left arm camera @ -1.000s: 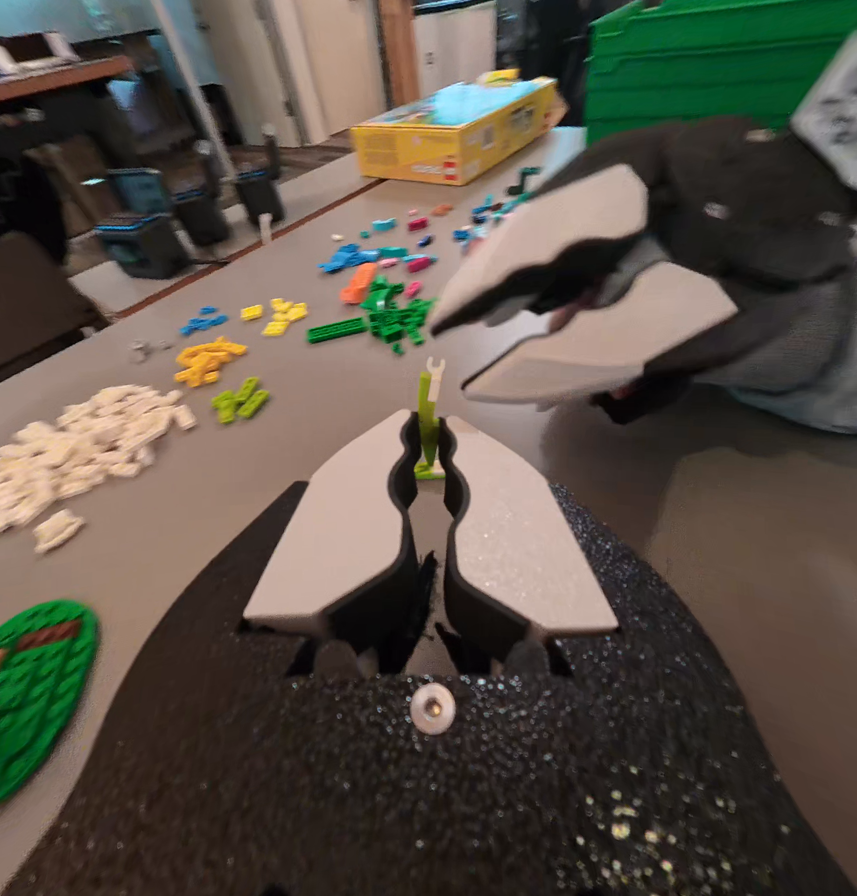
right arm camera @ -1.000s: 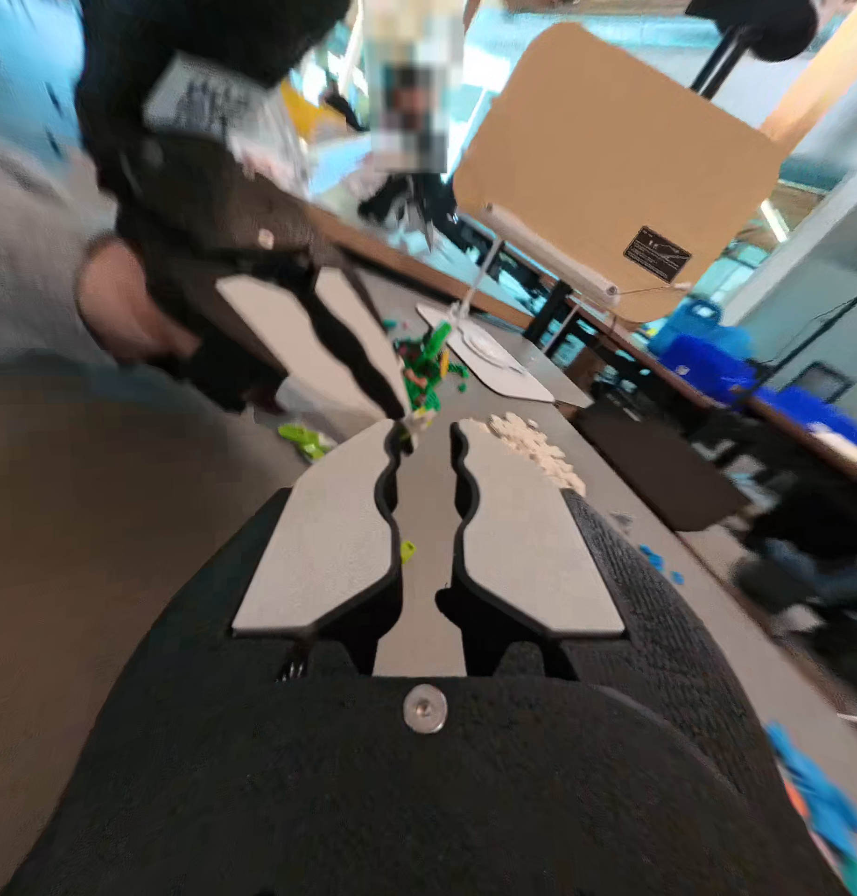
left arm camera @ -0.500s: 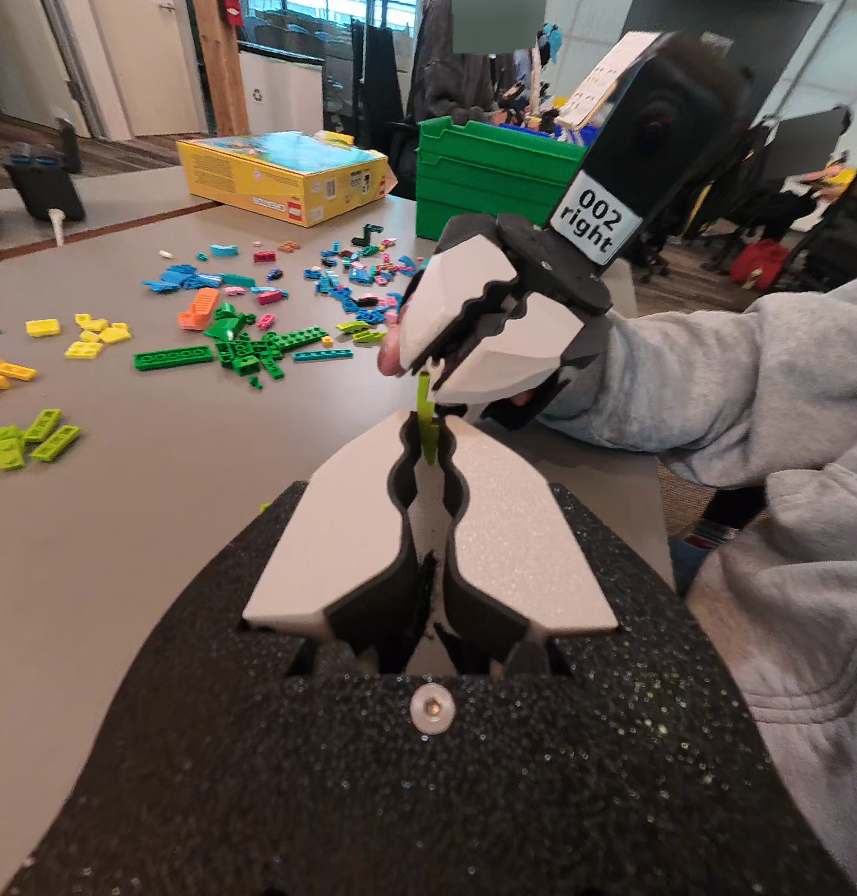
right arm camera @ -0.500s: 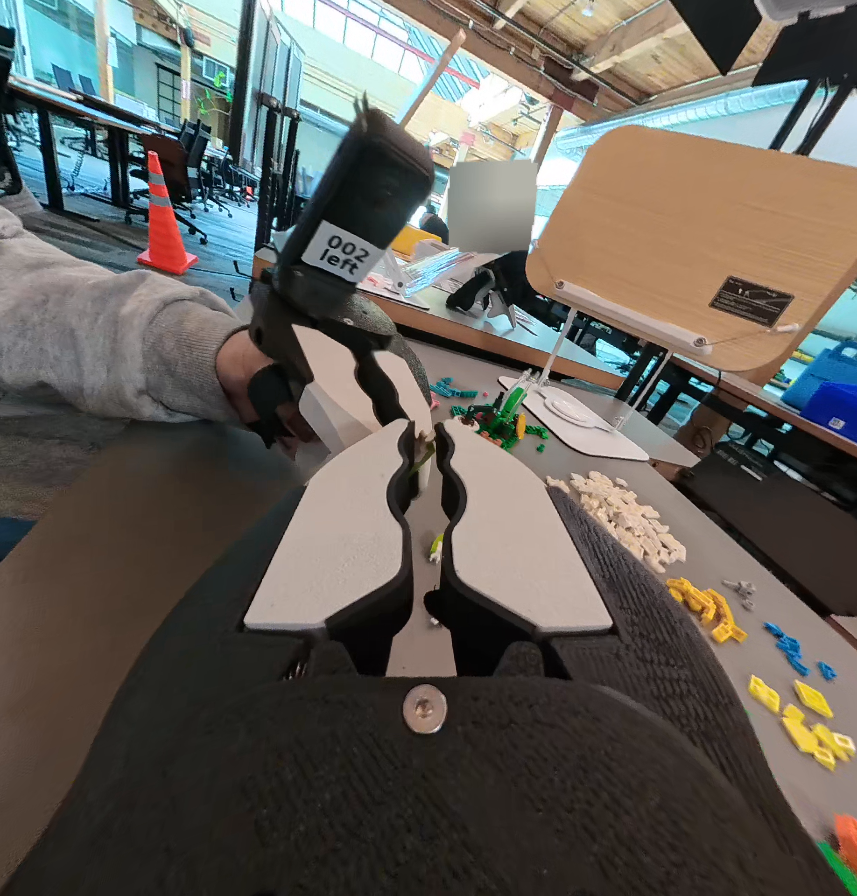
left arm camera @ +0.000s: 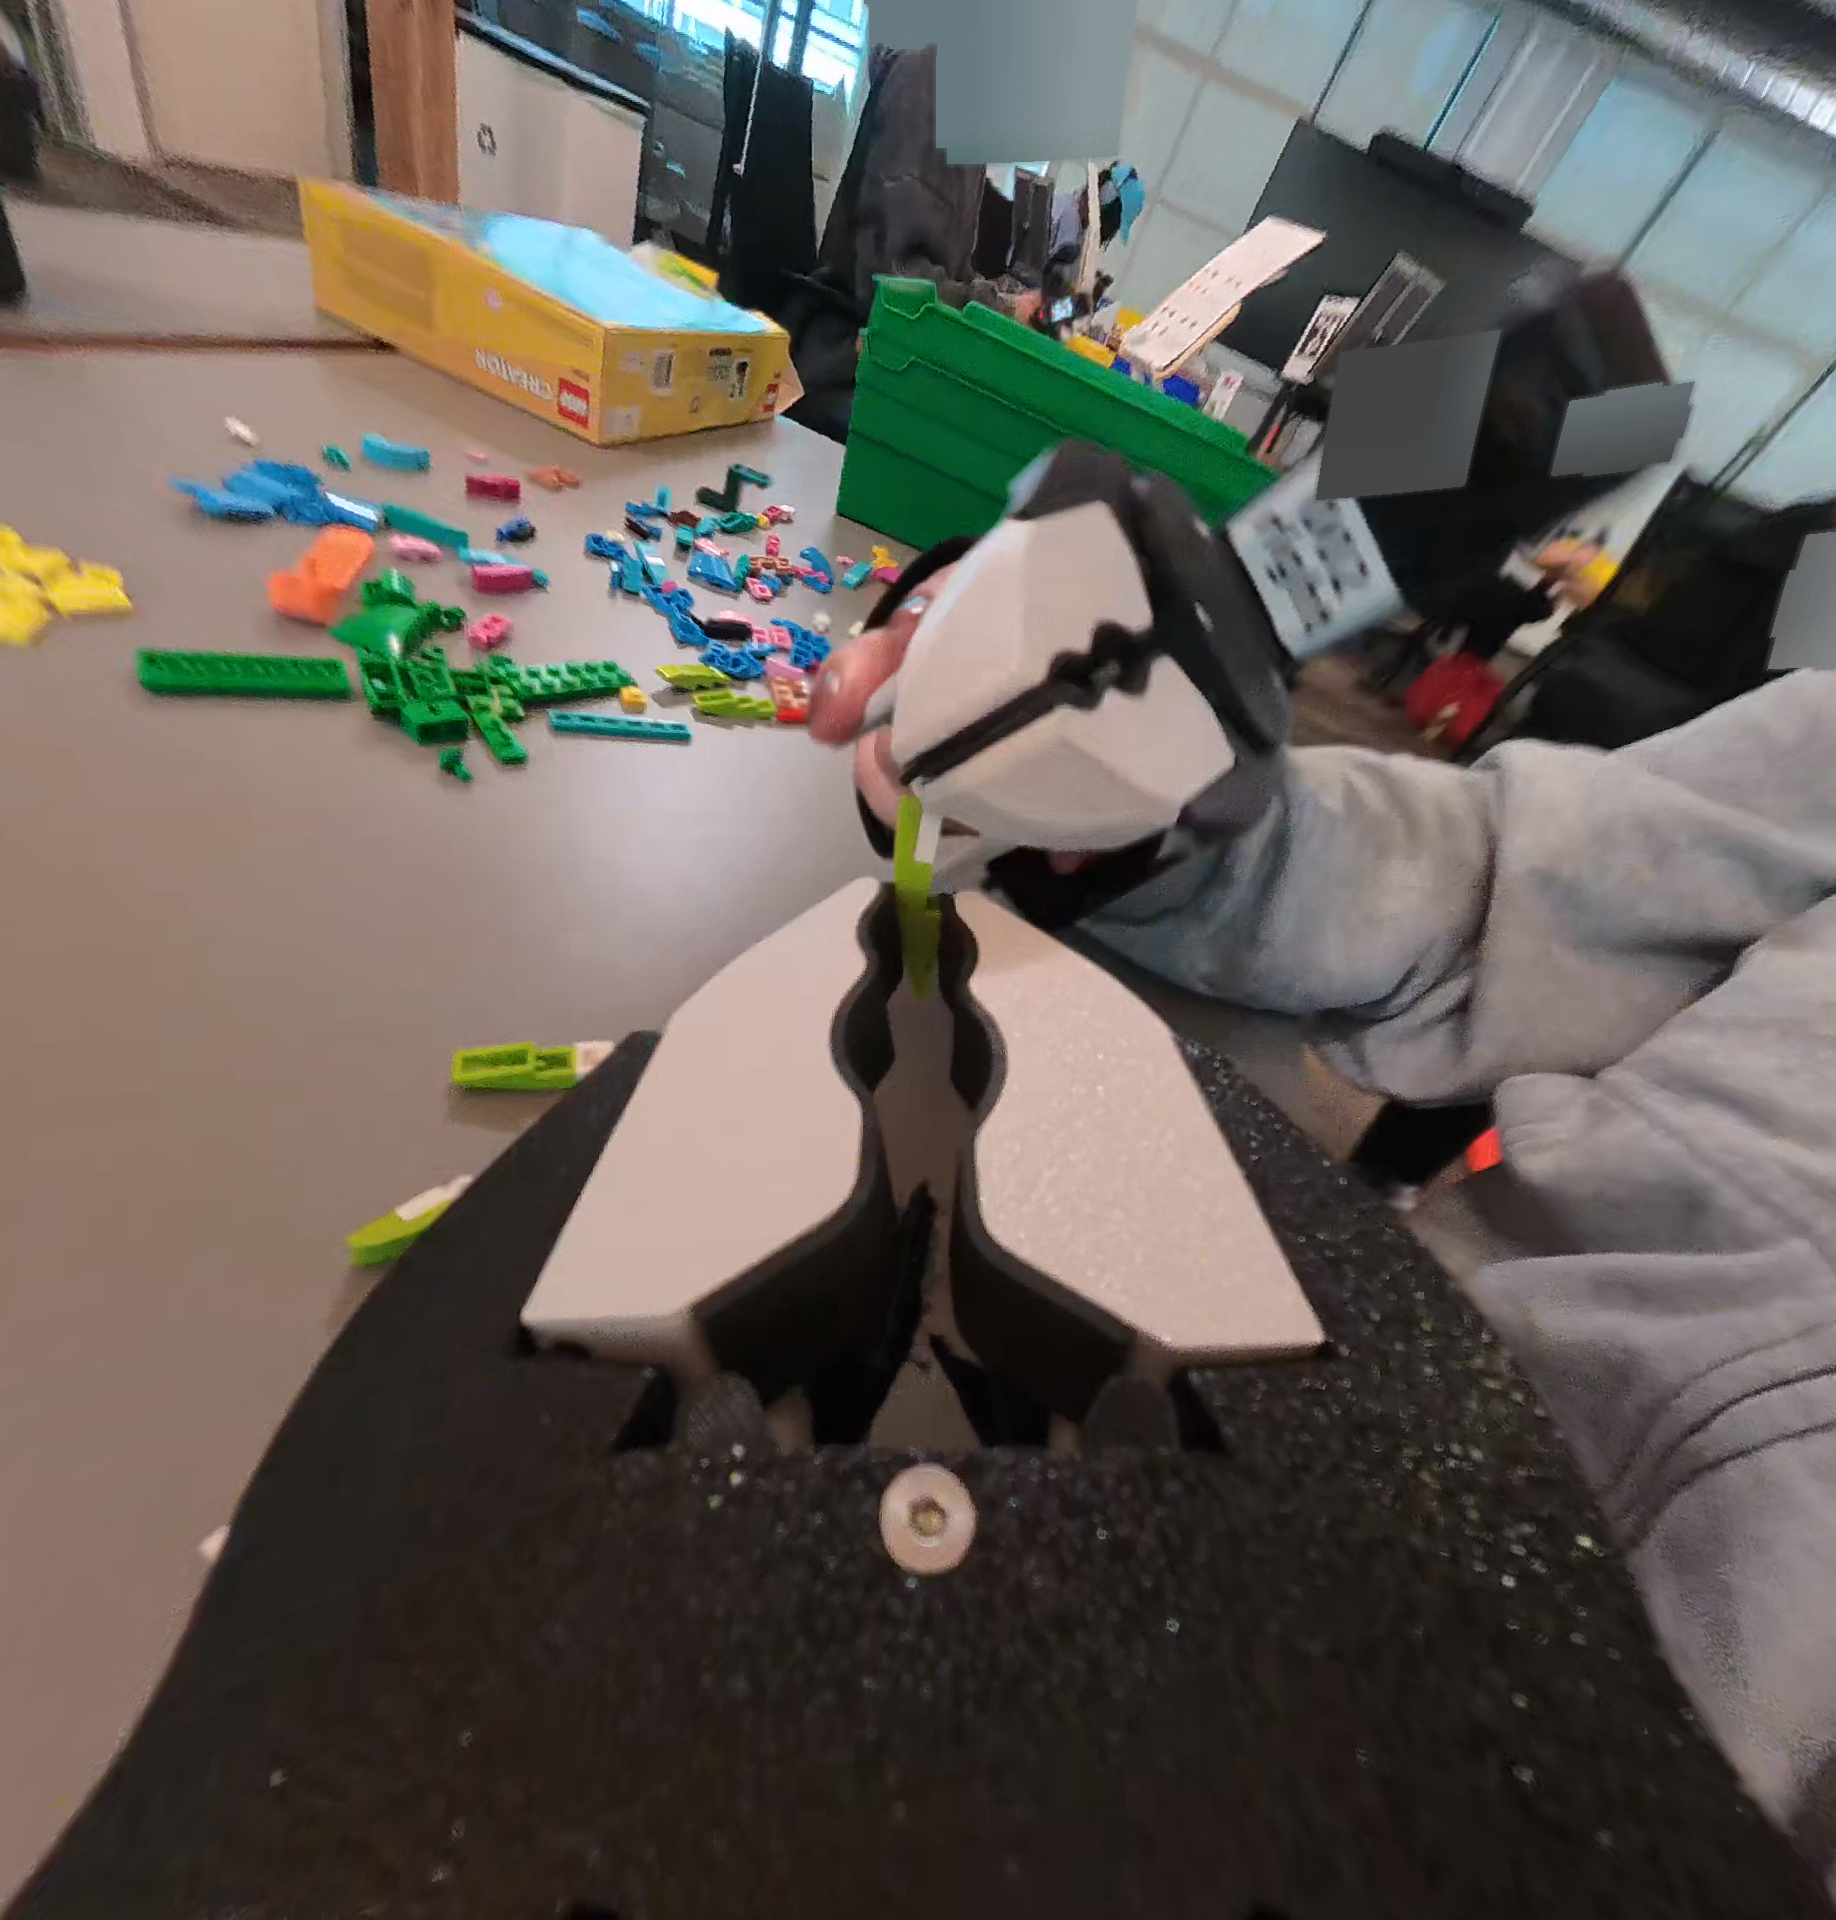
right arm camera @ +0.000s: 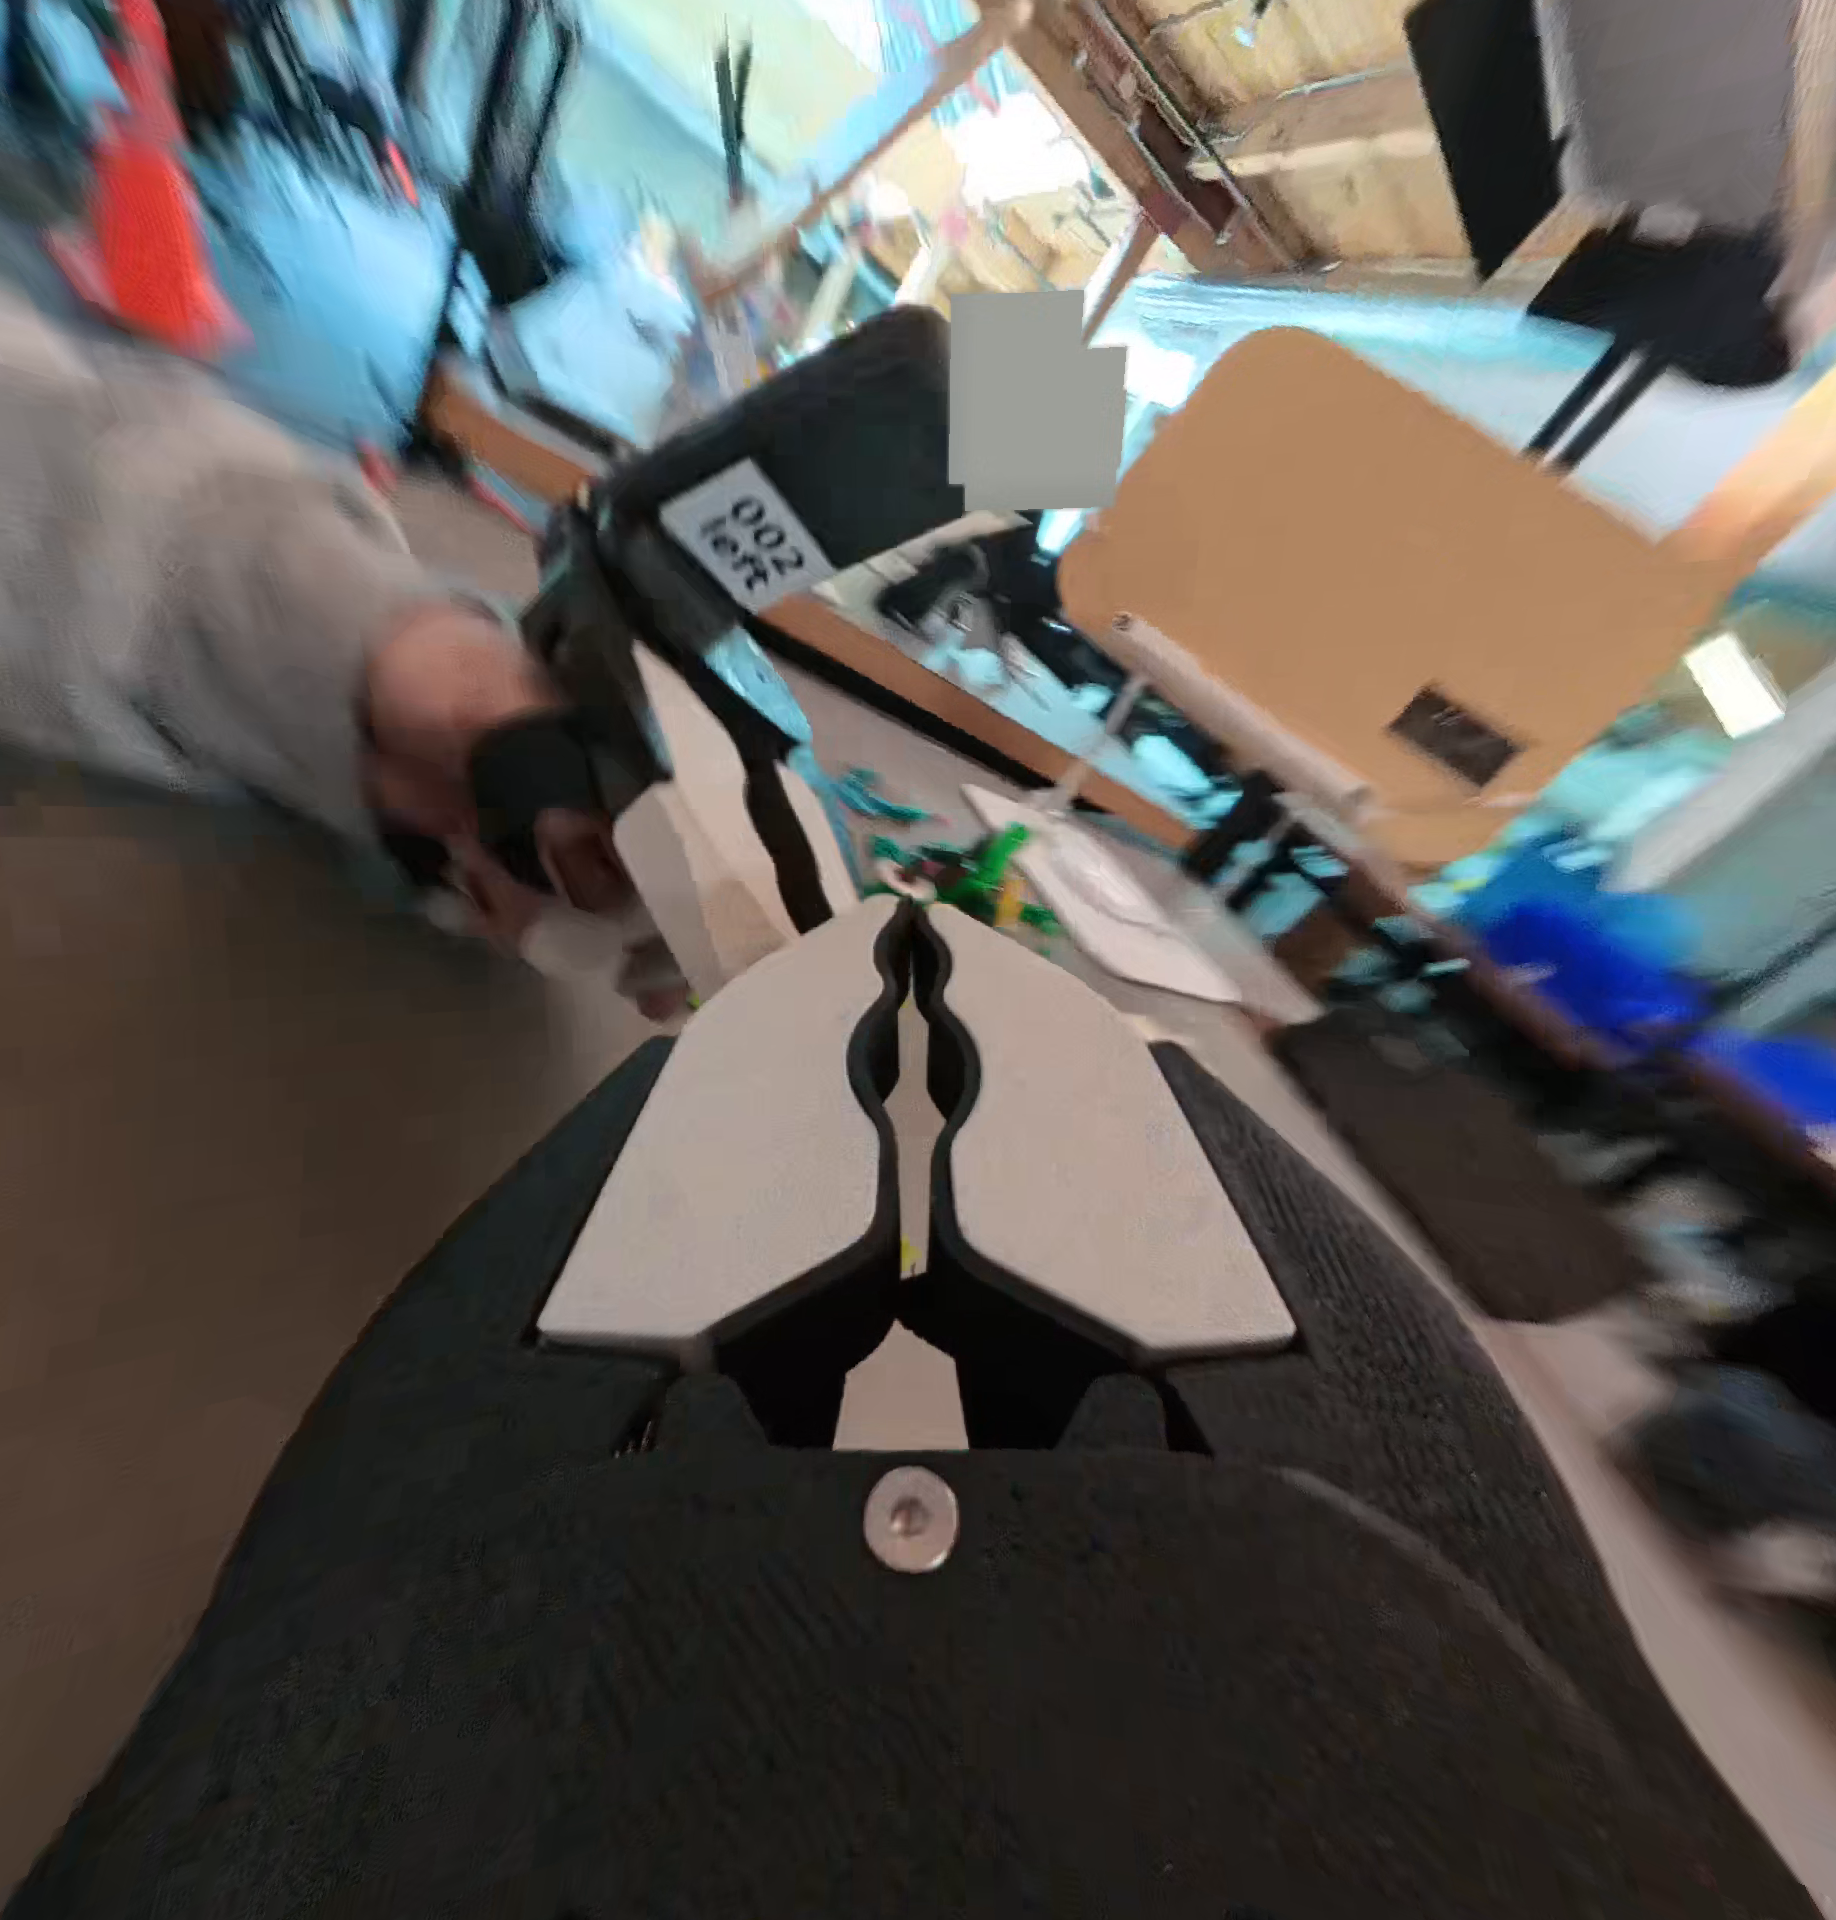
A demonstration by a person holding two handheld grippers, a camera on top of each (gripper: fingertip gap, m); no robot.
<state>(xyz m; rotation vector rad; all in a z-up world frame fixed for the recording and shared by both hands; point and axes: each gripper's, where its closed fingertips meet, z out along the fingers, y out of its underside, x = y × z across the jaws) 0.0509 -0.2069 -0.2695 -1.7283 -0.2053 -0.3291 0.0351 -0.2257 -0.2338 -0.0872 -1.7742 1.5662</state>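
Tongs on the left (left arm camera: 912, 935) pinch a lime-green strip (left arm camera: 916, 914) upright; the right tongs (left arm camera: 919, 795), fully closed, grip the small white piece (left arm camera: 932, 831) at its top.

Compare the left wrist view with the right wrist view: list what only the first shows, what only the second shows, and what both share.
Only the left wrist view shows the yellow cardboard box, the stacked green plastic bins, and the thin lime-green plastic piece clamped in the left hand-held gripper.

Only the right wrist view, badly blurred, shows the tan wooden board on a stand and blue containers.

Both show the grey table, loose green toy bricks, grey sleeves and both grippers; the right hand-held gripper is shut, its tip at the lime piece's top.
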